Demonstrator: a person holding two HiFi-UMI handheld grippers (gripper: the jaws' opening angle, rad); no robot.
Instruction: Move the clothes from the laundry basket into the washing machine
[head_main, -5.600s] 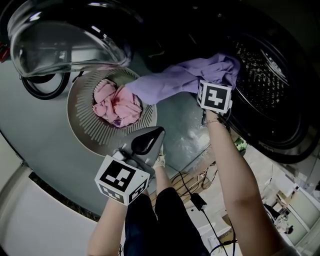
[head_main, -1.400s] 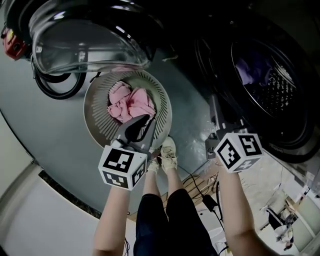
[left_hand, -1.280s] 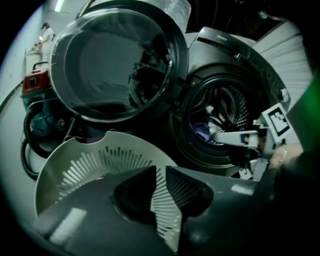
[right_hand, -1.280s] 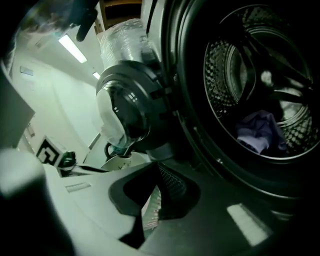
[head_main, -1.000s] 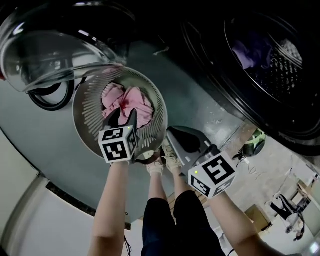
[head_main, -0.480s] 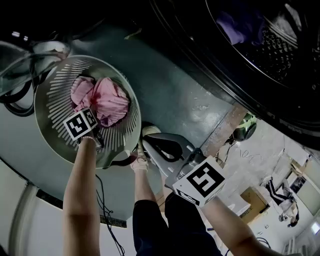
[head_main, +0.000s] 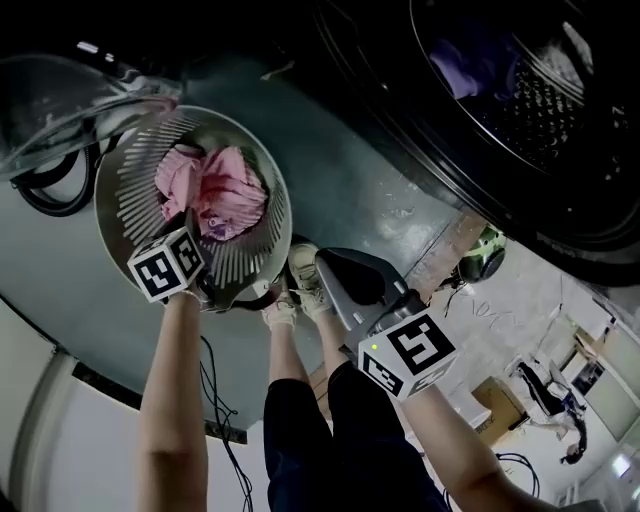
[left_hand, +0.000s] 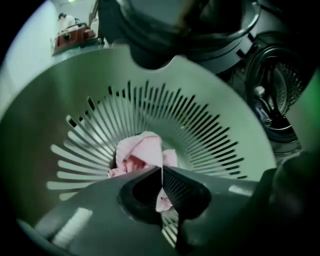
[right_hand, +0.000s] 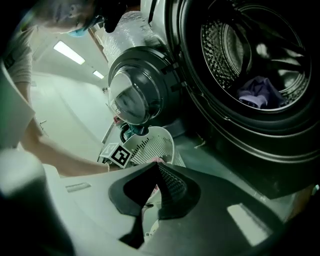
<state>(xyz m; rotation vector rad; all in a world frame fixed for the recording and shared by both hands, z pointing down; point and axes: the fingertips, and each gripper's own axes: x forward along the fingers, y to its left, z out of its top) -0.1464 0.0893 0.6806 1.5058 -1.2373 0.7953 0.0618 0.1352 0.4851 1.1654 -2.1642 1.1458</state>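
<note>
The round slatted laundry basket stands on the floor with pink clothes bunched in it. My left gripper hovers just inside the basket rim, jaws shut and empty, above the pink clothes; only its marker cube shows in the head view. My right gripper hangs shut and empty over the floor between basket and washing machine drum. A purple garment lies inside the drum, seen too in the head view.
The washer's glass door stands open above the basket, also seen in the right gripper view. The person's shoes stand right beside the basket. Cables trail on the floor. A green object lies by the machine's base.
The purple garment once held by the right gripper now lies in the drum. My left gripper has reached down to the basket rim; the right one hangs back, shut.
</note>
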